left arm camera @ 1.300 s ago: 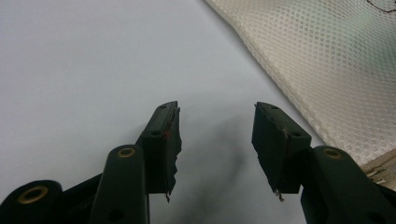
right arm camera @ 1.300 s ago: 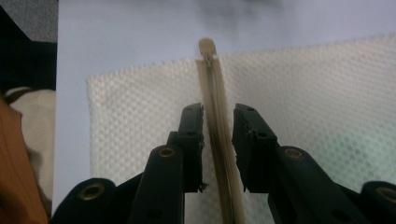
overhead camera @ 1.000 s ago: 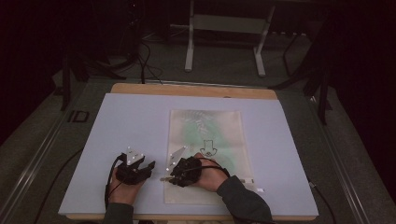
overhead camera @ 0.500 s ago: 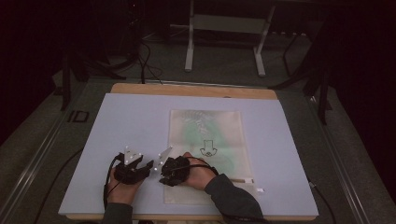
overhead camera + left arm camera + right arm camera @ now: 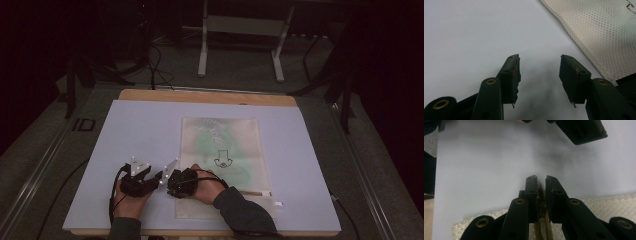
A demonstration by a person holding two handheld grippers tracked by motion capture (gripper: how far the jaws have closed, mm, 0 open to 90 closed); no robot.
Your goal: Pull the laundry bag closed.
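A pale mesh bag [image 5: 220, 150] with a green item inside lies flat on the white board [image 5: 125, 130]. Its zipper [image 5: 544, 225] runs along the bag's near edge. My right gripper [image 5: 541, 180] sits at the bag's near left corner [image 5: 171, 189]. Its jaws have just been closing and now pinch the zipper pull between them. My left gripper [image 5: 539, 75] rests just left of it [image 5: 150, 175], open over bare board with nothing between its pads. The mesh bag's edge [image 5: 604, 32] lies off to its right.
The board rests on a wooden table [image 5: 210, 95]. A small white tab [image 5: 277, 203] lies by the bag's near right corner. Metal stand legs [image 5: 202, 50] and cables are on the dark floor beyond the table. Bare board stretches left of the bag.
My right hand has slid left along the bag's near edge until it sits close beside the left gripper. The left hand has stayed put.
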